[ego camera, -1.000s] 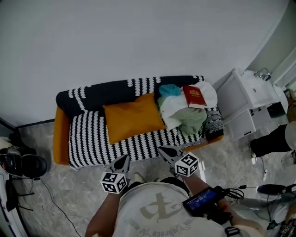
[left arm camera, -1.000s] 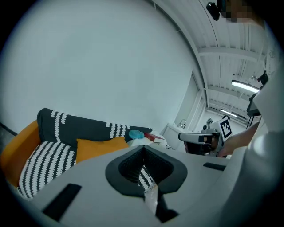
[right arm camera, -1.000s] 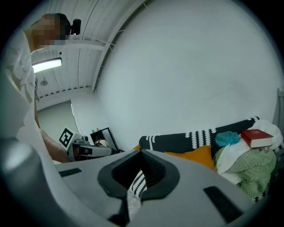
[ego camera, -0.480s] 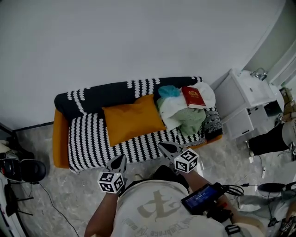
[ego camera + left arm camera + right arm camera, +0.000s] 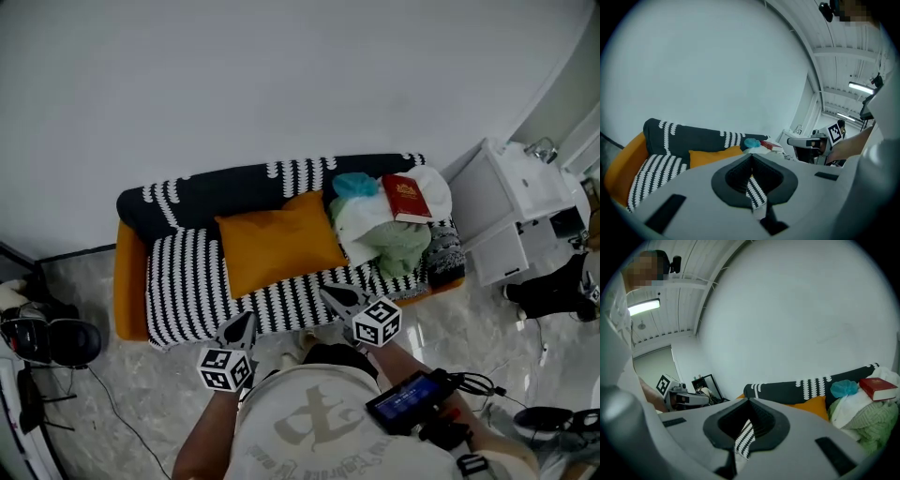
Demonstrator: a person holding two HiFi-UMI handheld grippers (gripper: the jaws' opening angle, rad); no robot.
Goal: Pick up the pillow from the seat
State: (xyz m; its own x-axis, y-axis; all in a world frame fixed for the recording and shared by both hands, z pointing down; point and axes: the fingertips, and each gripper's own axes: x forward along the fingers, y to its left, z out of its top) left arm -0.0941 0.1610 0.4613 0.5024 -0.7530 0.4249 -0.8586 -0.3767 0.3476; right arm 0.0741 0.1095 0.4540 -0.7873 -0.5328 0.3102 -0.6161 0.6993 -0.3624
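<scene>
Head view: orange pillow (image 5: 279,242) lies mid-seat on the striped sofa (image 5: 187,291), far edge against the backrest. Its long axis runs along the sofa, right end skewed toward the backrest. Left gripper (image 5: 247,323) and right gripper (image 5: 330,298) point at the seat front, clear of the pillow.
Left gripper view: jaws pressed together, empty.
Right gripper view: jaws together, empty, pillow beyond them.
</scene>
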